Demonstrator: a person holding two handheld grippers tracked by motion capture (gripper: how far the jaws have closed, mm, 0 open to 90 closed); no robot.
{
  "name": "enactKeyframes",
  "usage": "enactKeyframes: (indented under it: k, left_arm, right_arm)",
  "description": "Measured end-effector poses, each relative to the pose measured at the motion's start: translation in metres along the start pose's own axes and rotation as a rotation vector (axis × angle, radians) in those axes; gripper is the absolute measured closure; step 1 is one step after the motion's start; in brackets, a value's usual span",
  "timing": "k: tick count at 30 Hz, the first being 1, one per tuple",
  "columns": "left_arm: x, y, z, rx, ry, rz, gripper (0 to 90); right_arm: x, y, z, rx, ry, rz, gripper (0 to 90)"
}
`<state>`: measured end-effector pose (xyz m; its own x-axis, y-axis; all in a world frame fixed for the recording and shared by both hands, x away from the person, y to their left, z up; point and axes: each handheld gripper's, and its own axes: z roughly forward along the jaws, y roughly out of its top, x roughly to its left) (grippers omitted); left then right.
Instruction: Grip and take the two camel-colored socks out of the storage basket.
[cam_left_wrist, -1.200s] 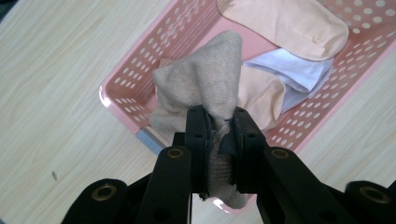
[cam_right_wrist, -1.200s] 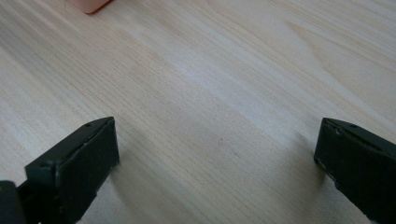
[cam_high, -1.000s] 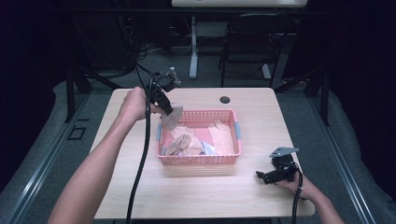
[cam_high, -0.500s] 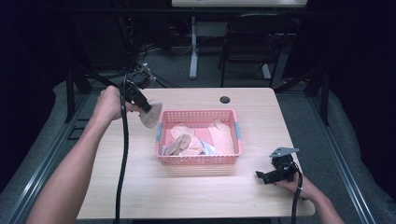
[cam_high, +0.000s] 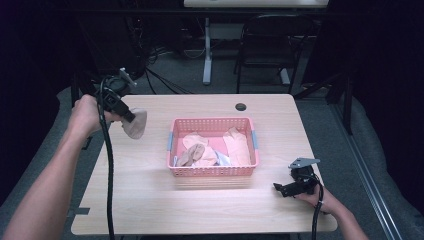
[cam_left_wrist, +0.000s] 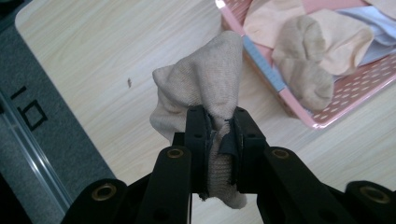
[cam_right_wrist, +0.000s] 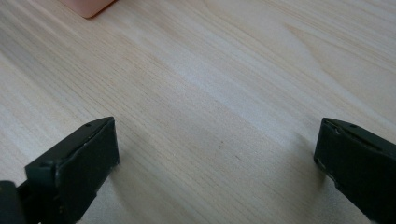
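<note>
A beige sock (cam_high: 135, 123) hangs above the table's left side, pinched in my left gripper (cam_high: 128, 116), which is shut on it. In the left gripper view the sock (cam_left_wrist: 210, 93) bunches up between the two black jaws of the left gripper (cam_left_wrist: 219, 140). To its right stands a pink basket (cam_high: 172, 143) holding several more beige and pale socks (cam_high: 200, 151). Down at the table's front right, my right gripper (cam_high: 279, 188) rests open on the wood, with nothing between its wide-apart jaws (cam_right_wrist: 215, 154).
A small black round cap (cam_high: 241, 106) lies at the back of the wooden table (cam_high: 150, 200). A corner of the pink basket (cam_right_wrist: 86, 7) shows at the top of the right gripper view. Chairs and cables stand behind the table. Grey floor lies left of the table.
My left gripper has carried the beige sock leftward from over the basket's left edge, out over the table's left side. The right gripper has stayed put.
</note>
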<state>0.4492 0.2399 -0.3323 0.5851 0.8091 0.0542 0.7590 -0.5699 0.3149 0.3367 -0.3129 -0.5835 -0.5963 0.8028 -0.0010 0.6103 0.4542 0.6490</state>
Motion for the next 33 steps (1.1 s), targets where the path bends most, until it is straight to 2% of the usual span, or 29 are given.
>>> enactKeyframes:
  k: [1, 2, 8, 13, 15, 16, 17, 18, 19, 20, 21, 24, 26, 27, 30, 31, 33]
  left_arm:
    - [0.0, 0.0, 0.0, 0.0, 0.0, 0.0, 79.3]
    - [0.005, -0.006, 0.001, 0.005, 0.005, -0.018, 79.3]
    - [0.016, -0.018, 0.007, 0.02, 0.011, -0.037, 79.3]
    - [0.022, -0.027, 0.021, 0.037, 0.003, -0.059, 79.2]
    - [0.025, -0.033, 0.035, 0.057, -0.006, -0.074, 79.2]
    - [0.025, -0.033, 0.035, 0.057, -0.006, -0.074, 79.2]
    - [0.027, -0.038, 0.047, 0.061, -0.011, -0.084, 79.2]
    - [0.027, -0.038, 0.047, 0.061, -0.011, -0.084, 79.2]
    - [0.03, -0.043, 0.06, 0.076, -0.029, -0.095, 79.2]
    - [0.03, -0.043, 0.06, 0.076, -0.029, -0.095, 79.2]
    - [0.033, -0.048, 0.073, 0.086, -0.064, -0.113, 79.2]
    - [0.036, -0.055, 0.092, 0.116, -0.062, -0.132, 79.1]
    - [0.036, -0.057, 0.098, 0.125, -0.068, -0.137, 79.1]
    - [0.038, -0.062, 0.108, 0.134, -0.078, -0.149, 79.0]
    - [0.037, -0.066, 0.117, 0.141, -0.08, -0.166, 78.7]
    - [0.038, -0.07, 0.126, 0.146, -0.083, -0.175, 78.6]
    - [0.039, -0.073, 0.132, 0.149, -0.085, -0.189, 78.6]
  right_arm:
    - [0.0, 0.0, 0.0, 0.0, -0.001, 0.001, 0.0]
    - [0.0, 0.0, 0.0, 0.0, -0.001, 0.001, 0.0]
    - [0.0, 0.0, 0.0, -0.001, -0.003, 0.003, 0.0]
    - [0.001, 0.0, 0.0, -0.006, -0.002, 0.006, 0.0]
    - [0.0, 0.0, 0.0, -0.003, -0.006, 0.001, 0.0]
    - [0.0, 0.0, 0.0, -0.003, -0.006, 0.001, 0.0]
    - [0.0, 0.0, 0.0, -0.003, -0.006, 0.0, 0.0]
    - [0.0, 0.0, 0.0, -0.003, -0.006, 0.0, 0.0]
    - [0.0, 0.0, 0.0, -0.005, -0.003, 0.003, 0.0]
    - [0.0, 0.0, 0.0, -0.005, -0.003, 0.003, 0.0]
    - [0.001, 0.0, 0.0, -0.005, -0.004, 0.003, 0.0]
    - [0.001, 0.0, 0.0, -0.005, -0.004, 0.003, 0.0]
    - [0.001, 0.0, 0.0, -0.005, -0.004, 0.004, 0.0]
    - [0.001, 0.0, 0.0, -0.005, -0.005, 0.003, 0.0]
    - [0.001, 0.0, 0.0, -0.002, -0.004, 0.005, 0.0]
    - [0.001, 0.0, 0.0, -0.005, -0.005, 0.004, 0.0]
    - [0.001, 0.0, 0.0, -0.006, -0.003, 0.005, 0.0]
